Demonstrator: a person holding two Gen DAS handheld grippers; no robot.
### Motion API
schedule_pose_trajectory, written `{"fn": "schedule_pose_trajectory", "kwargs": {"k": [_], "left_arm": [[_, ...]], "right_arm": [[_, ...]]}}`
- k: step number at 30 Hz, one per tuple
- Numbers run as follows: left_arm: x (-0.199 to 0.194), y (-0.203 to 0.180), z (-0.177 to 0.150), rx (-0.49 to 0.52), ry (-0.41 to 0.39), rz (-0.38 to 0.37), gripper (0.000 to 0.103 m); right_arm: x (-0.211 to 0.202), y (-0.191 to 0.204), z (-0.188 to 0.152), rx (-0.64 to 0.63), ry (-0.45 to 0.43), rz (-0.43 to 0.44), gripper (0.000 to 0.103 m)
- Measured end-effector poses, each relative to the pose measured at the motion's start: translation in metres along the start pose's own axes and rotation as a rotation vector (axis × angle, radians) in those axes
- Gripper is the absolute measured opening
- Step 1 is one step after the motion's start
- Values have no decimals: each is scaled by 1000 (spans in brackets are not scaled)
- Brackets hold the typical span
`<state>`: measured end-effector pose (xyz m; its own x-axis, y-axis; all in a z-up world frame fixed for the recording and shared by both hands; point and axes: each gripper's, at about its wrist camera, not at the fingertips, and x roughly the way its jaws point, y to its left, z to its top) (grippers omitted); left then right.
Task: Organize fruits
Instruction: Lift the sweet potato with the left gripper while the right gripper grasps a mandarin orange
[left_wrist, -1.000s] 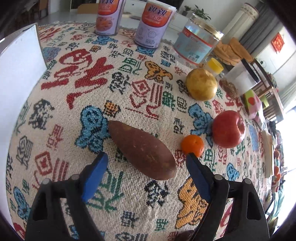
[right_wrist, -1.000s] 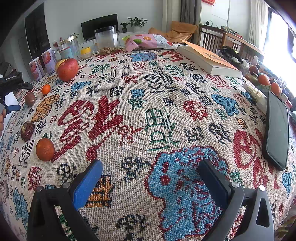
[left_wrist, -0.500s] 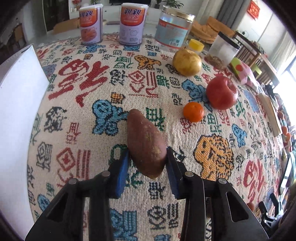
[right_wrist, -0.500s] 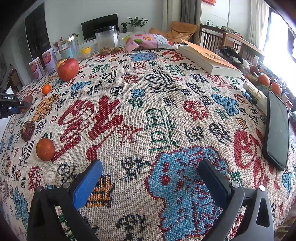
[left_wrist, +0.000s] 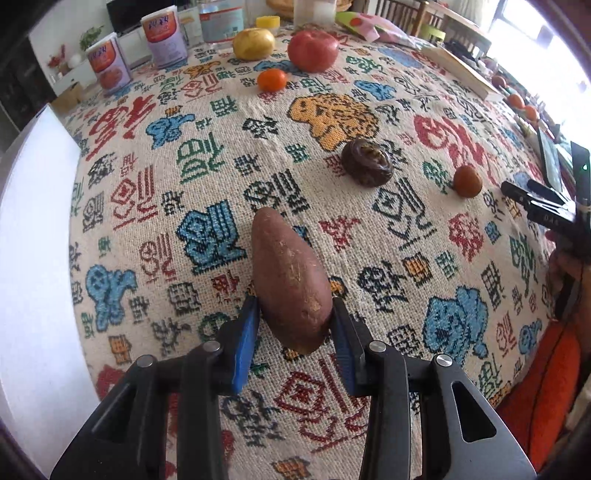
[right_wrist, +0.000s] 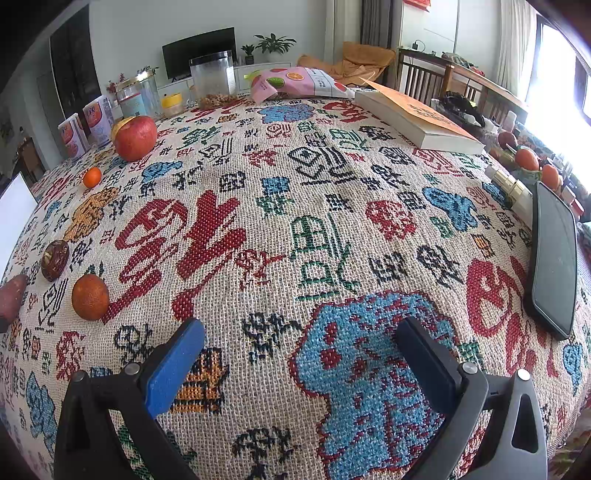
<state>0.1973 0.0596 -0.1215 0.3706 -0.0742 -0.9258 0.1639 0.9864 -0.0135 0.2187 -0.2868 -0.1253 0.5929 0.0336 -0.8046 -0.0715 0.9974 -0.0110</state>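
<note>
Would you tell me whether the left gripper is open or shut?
Shut on the sweet potato: both blue pads of the left gripper press its sides.

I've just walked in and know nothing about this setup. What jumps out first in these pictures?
A reddish sweet potato clamped between the blue pads of the left gripper, low in the middle of its view. Under it spreads a loud tablecloth woven with red, blue and green characters. At its far edge sits a big red apple; the right gripper hangs open with nothing in it.
</note>
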Motion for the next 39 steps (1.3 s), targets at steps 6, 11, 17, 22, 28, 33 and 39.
{"fn": "schedule_pose_trajectory", "kwargs": {"k": [6,11,17,22,28,33,39], "left_arm": [[0,14,-14,-119,-81,2,68],[2,22,-22,-152,-84,15,69],[8,14,-5,-193,-92,0,69],[13,7,-1,-222,-117,32,49],[9,12,-9,-225,-148,35,40],[-1,20,-21,-291,-178,-14,40],[-51,28,-39,-410,-258,-194,40]], "right_arm": [[-1,0,0,2,-3,2,103],[-2,1,-1,2,-4,3,103],[-4,-2,-1,13,-21,23,103],[-43,13,-5,-73,-149,291,100],[-44,92,0,-298,-89,401,79],[-11,118,12,-291,4,401,45],[-28,116,3,-259,12,384,29]]}}
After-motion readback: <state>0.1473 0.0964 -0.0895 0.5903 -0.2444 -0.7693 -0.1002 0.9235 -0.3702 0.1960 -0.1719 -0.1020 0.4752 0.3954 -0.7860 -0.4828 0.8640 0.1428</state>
